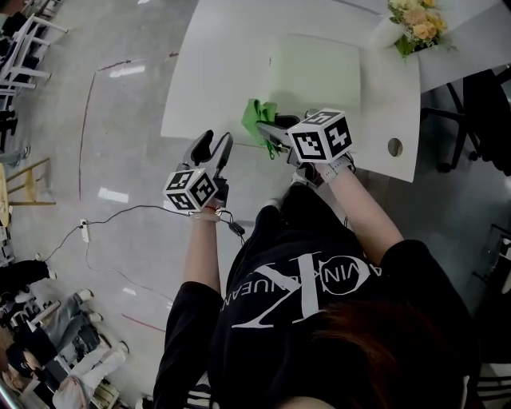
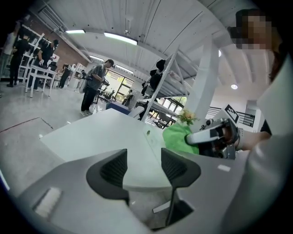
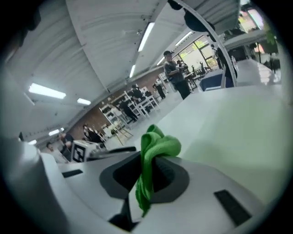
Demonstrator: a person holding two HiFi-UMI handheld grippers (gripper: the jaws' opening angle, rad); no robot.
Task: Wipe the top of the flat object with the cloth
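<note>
Bright green cloth (image 1: 257,117); pale green flat object (image 1: 315,72); white table (image 1: 209,64); grey floor (image 1: 120,136); yellow flowers (image 1: 417,20) far right.

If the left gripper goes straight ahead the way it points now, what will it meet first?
Probably the near edge of the white table, which shows between the open, empty jaws of the left gripper. Whether it would hit that edge or pass just above the top is unclear.

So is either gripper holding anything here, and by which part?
The right gripper pinches the green cloth by a bunched fold; the left gripper is open and holds nothing.
</note>
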